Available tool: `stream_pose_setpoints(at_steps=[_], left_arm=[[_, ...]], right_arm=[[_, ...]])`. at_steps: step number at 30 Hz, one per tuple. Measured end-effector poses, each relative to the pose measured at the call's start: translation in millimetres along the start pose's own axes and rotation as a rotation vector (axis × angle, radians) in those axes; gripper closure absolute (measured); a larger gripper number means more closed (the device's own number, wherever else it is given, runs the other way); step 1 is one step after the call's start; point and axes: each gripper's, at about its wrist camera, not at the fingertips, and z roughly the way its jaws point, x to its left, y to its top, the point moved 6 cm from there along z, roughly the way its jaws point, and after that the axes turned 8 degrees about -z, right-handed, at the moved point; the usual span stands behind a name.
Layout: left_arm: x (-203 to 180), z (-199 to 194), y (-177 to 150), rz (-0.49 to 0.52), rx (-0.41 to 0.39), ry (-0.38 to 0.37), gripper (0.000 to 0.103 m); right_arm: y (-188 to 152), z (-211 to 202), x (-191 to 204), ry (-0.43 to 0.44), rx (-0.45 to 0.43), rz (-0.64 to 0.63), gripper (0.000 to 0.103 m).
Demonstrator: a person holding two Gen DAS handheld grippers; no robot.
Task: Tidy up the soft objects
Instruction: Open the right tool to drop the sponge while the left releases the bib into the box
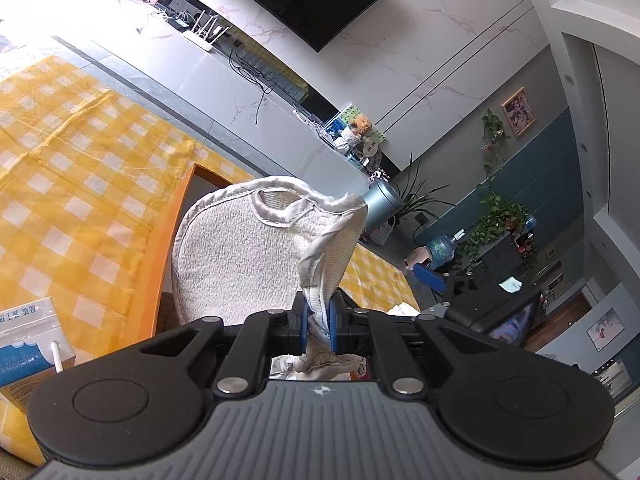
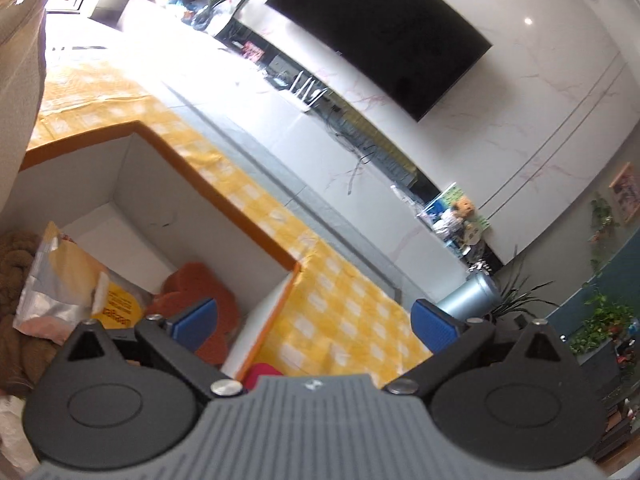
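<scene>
Yellow checked cloth (image 2: 352, 300) covers the table so my orange-rimmed box (image 2: 224, 188) sits handy for soft things. My left gripper (image 1: 318, 322) clamps the beige mitt (image 1: 240, 264) above it; my right gripper (image 2: 314, 322) gapes empty at the box's near right corner.

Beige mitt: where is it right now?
The beige mitt hangs pinched in the left tongs, centre of the left wrist view, over the orange-rimmed box on the yellow checked cloth.

A rough beige terry-cloth mitt with shiny satin trim (image 1: 240, 248) at frame centre; a matt white cardboard box with an orange rim (image 2: 132, 184), left.
</scene>
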Motion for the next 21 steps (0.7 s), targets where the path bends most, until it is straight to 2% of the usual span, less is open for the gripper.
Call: stream_pose_setpoints(at_steps=[2,6,13,17,21], left_arm=[[-6.0,5.1,0.9,0.031,0.002,0.007,0.092],[-22.7,20.4,6.3,0.125,-0.004,0.080,0.092],[-40.0,76.6,17.5,0.323,-0.028,0.364,0.092],[-37.1,116.6,10.3,0.424,0.025,0.525,0.092],[-26.6,148.3,2.9,0.465,0.079,0.585,0.092]], right_arm=[[-11.2,-3.9,-12.4,-0.033,-0.023,0.049,0.002],[-29.4,2.1,-42.0,-0.018,0.005,0.162,0.002],[-53.5,7.2,-72.5,-0.018,0.030,0.297,0.002],[-61.0,5.8,-81.5,-0.022,0.033,0.327,0.002],[-64.9,1.8,-87.9,-0.023,0.029,0.361,0.002]])
